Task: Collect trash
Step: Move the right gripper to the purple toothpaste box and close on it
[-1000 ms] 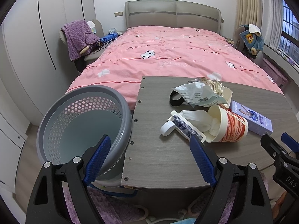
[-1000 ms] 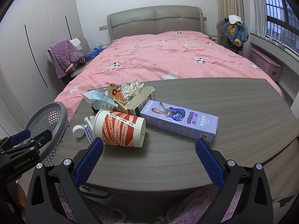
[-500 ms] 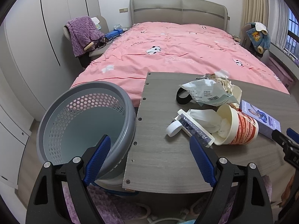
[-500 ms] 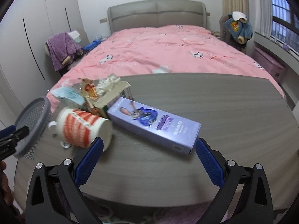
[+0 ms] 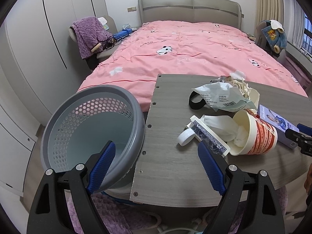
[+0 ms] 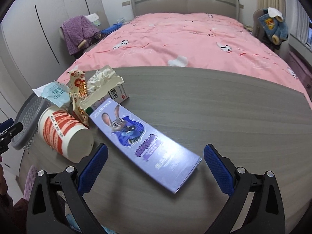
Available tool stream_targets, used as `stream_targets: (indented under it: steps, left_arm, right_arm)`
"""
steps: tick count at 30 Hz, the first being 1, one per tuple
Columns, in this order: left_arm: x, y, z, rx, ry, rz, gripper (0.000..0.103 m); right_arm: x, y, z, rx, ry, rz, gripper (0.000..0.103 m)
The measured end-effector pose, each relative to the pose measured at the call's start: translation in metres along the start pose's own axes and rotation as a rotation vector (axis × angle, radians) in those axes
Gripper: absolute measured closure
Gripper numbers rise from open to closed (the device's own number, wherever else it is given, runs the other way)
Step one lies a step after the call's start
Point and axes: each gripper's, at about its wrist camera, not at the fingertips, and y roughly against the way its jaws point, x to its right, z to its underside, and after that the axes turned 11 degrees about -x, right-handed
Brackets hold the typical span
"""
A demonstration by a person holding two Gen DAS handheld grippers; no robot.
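Bench [image 6: 224, 107] lay ahead of both claws. Bin [image 5: 93, 128] sat off its left edge, ahead-left of left claw [image 5: 157, 162], jaws apart, empty. Purple box [image 6: 144, 144] lay between right claw's [image 6: 156, 162] spread jaws, untouched. Cup [image 6: 64, 134] was on its side ahead-left of that claw, beside wrappers [image 6: 78, 89].

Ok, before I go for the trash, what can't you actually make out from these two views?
- Grey basket: the floor of it is partly behind the left gripper's finger; the right wrist view shows only its rim.
- Paper cup: tissue fills its mouth, so anything deeper is hidden.
- Purple box: near-end print blurred; the left wrist view shows only its end beyond the cup.
- Blue-patterned carton: missing from the right wrist view, behind the cup.
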Motion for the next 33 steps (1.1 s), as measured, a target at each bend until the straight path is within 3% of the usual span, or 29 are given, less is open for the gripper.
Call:
stream_targets:
  steps: [12,24,33]
  left_arm:
    - [-0.004,-0.007,-0.005,-0.006,0.007,0.001,0.020]
    - [-0.003,-0.009,-0.004,-0.005,-0.002,0.002,0.020]
    - [0.000,-0.006,-0.001,0.003,-0.008,0.007,0.020]
  right_arm:
    - [-0.006,-0.012,0.007,-0.036,0.036,-0.004,0.008]
    - [-0.013,-0.012,0.012,-0.032,0.058,-0.008,0.029]
    - [-0.015,-0.008,0.019,-0.008,-0.005,0.000,0.037]
